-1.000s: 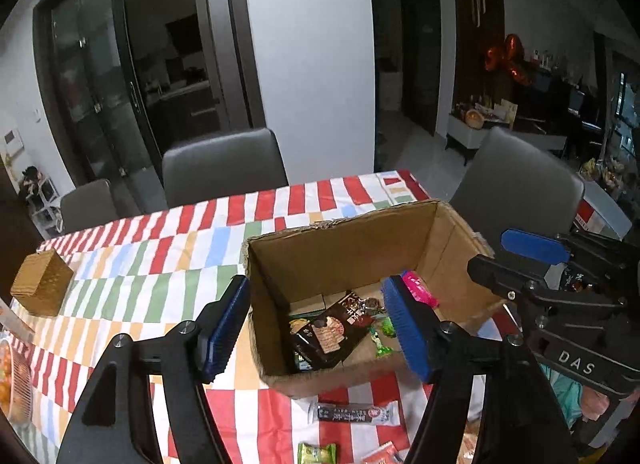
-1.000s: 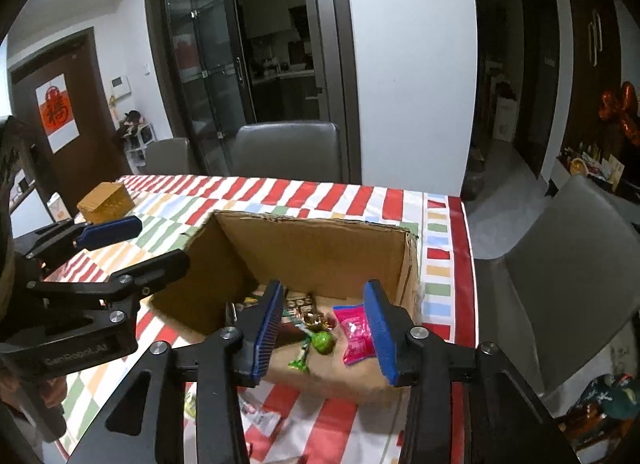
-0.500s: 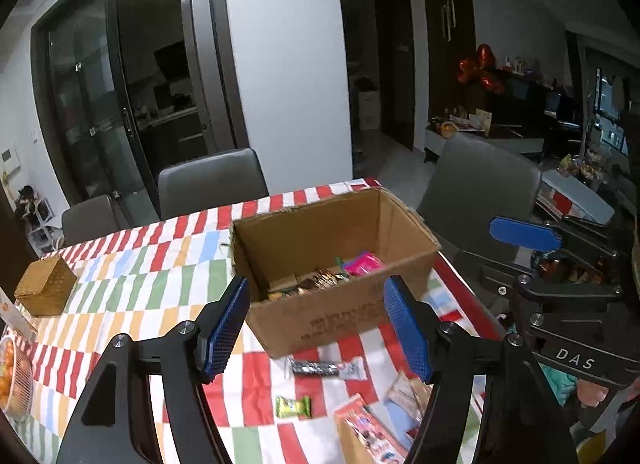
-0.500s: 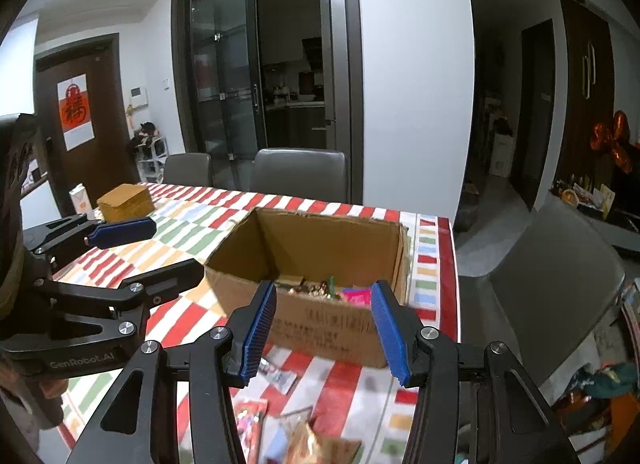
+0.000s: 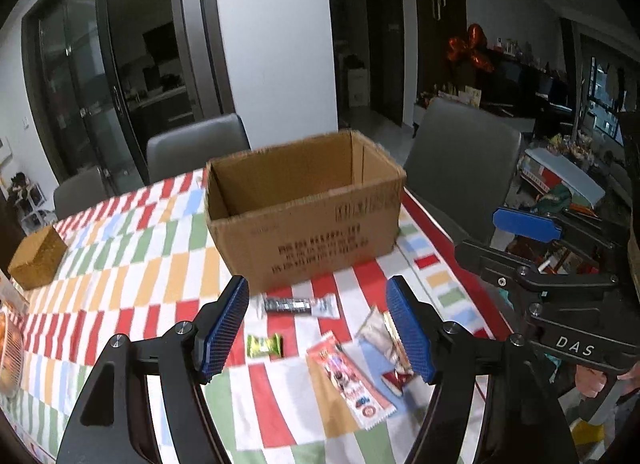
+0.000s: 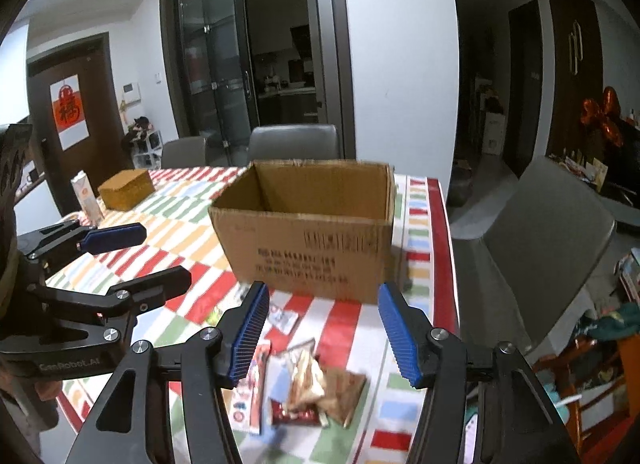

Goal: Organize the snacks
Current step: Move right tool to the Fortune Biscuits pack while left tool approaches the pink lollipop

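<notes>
Several snack packets lie loose on the striped tablecloth (image 5: 120, 288) in the lower middle of both views, in front of the open cardboard box (image 5: 304, 216) that stands at frame centre. In the left wrist view a dark tube-shaped packet (image 5: 296, 305) lies just below the box, a small green sweet (image 5: 264, 345) sits lower left of it, a long red-and-white packet (image 5: 348, 380) runs diagonally toward the bottom, and a pale wrapper (image 5: 380, 334) lies to its right. In the right wrist view a heap of brown and red wrappers (image 6: 320, 388) sits low in the frame. The left gripper (image 5: 316, 328) hangs above the packets with its blue pads well apart and nothing between them. The right gripper (image 6: 320, 332) is opening, its pads clear of the heap below. A small woven box (image 5: 36, 260) rests at the left edge, and grey chairs (image 5: 196, 148) stand beyond the table.
</notes>
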